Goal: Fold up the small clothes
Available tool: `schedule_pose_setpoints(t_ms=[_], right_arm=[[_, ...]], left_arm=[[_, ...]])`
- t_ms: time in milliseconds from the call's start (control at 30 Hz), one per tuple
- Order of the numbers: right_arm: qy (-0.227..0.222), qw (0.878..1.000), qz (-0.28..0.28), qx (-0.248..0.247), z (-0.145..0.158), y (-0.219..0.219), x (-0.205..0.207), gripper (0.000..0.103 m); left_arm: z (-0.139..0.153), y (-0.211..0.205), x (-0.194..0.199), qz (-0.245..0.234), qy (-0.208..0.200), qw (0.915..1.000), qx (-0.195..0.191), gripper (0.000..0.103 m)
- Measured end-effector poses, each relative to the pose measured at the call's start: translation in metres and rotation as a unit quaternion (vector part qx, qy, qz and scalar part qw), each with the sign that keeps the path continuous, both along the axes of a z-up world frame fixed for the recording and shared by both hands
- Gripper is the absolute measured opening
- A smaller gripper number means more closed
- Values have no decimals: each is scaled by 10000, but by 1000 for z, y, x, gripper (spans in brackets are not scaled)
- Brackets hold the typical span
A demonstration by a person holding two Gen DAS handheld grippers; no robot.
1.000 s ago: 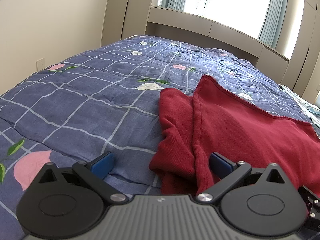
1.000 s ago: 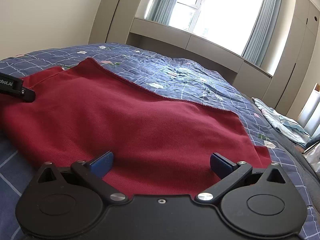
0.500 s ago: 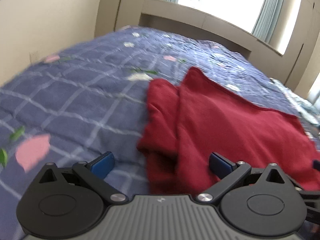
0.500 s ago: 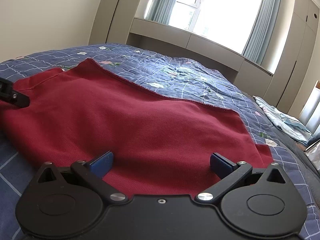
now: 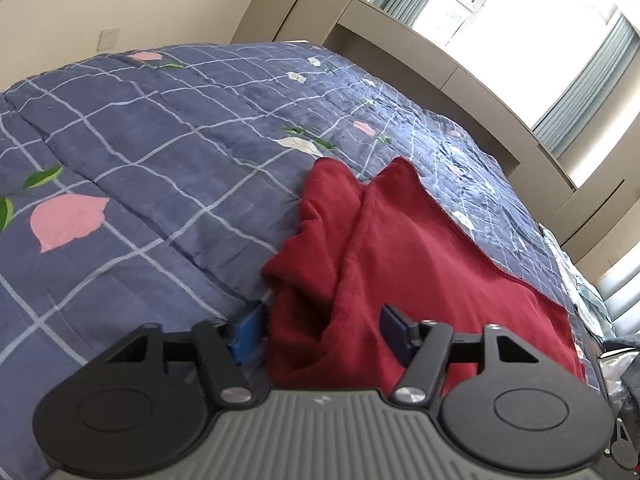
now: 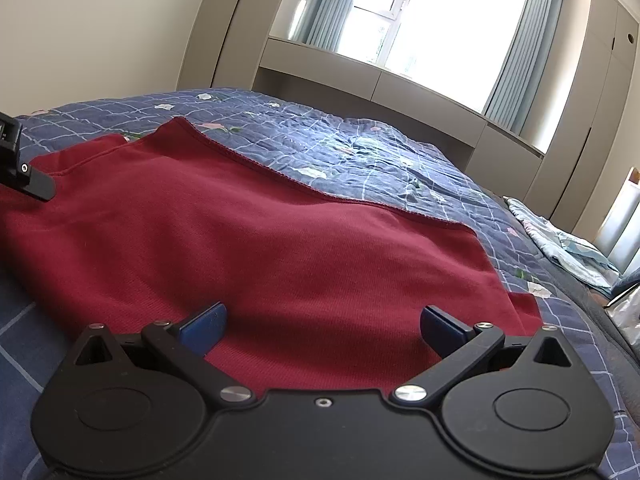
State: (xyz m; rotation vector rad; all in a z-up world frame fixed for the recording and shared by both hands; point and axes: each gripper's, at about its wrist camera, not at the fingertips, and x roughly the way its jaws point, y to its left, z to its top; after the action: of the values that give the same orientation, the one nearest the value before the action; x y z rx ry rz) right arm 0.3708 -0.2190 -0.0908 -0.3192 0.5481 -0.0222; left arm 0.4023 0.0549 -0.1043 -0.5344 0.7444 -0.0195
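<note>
Left wrist view: a red garment [image 5: 420,272] lies on a blue checked quilt [image 5: 140,168], its bunched sleeve edge at 6 o'clock between the spread fingers of the left gripper [image 5: 322,330], not pinched. Right wrist view shows the right gripper [image 6: 322,326] spread wide over the garment's near hem. A light blue cloth [image 6: 568,248] lies at 3 o'clock.
</note>
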Motion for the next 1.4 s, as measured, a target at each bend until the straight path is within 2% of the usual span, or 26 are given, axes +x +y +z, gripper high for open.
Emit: schedule_pose_setpoints(t_ms=[133,367,467,567,633,733,900,1033,1100,1200,1367,1400], right_arm=[[-6,10000,0,-9,0,0,0,102],[-12,10000,2,-22,-1,0,0,103],[-20,10000,-1,-36,0,1,-1,102],[-40,10000,-1,-74,0,2,-1,103],[-54,9999,0,-100,-1,3,-2,102],[-56,9999,0,-104,-1,3,-2,102],[-22,10000,6,55,2,-1,-1,103],[27,9979,71,640,14,-20,-2,103],[-83,9964,101,835,23,-33,-8,103],[-216,9966,115,785,33,-51,-20,102],[-298,9961,-162,812,45,-96,-50,103],[-322,9952,-265,887,48,-108,-57,103]], left_arm=[[-1,4,3,3,127,9999,-52,62],[5,-12,8,-12,296,9986,448,62],[7,-14,7,20,282,9985,464,55],[8,-14,7,82,269,9986,437,44],[10,-14,7,69,248,9987,433,30],[13,-18,7,-6,202,9988,437,17],[25,-28,5,-110,19,9975,699,13],[45,-34,6,-362,-178,9960,801,12],[59,-39,8,-579,-320,9939,883,12],[83,-58,15,-977,-605,9877,1059,12],[125,-122,27,-1814,-1141,9664,1416,11],[132,-141,29,-2030,-1239,9601,1470,11]])
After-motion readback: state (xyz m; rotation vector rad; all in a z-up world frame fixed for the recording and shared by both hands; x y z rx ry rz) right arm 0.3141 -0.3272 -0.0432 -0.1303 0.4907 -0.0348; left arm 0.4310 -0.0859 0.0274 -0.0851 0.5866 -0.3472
